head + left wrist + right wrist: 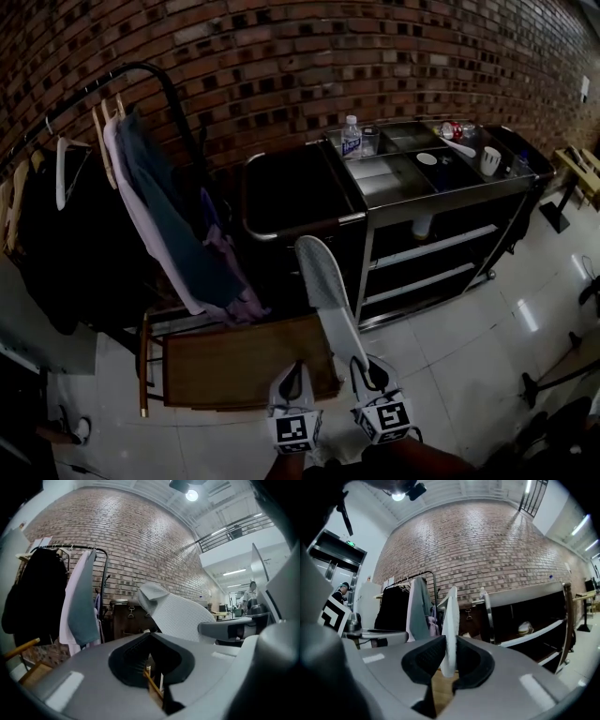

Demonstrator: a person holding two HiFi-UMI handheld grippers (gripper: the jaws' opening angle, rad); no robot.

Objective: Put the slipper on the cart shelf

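Right tongs [449, 644] clamped on white slipper [451, 613], left tongs [150, 637] closed, empty, bottle [352, 138] label illegible

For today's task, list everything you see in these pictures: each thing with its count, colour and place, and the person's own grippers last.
brick wall: one, red-brown, behind everything.
clothes rack: one, black, left.
garments: several, black, pink and grey-green, hung on the rack.
cart: one, black and steel, against the wall, right.
water bottle: one, clear, on the cart top.
cup: one, white, cart top, right end.
wooden bench: one, brown, on the floor below the rack.
slipper: one, white, reaching toward the cart.
left gripper: grey, jaws together, empty.
right gripper: grey, gripping the slipper.
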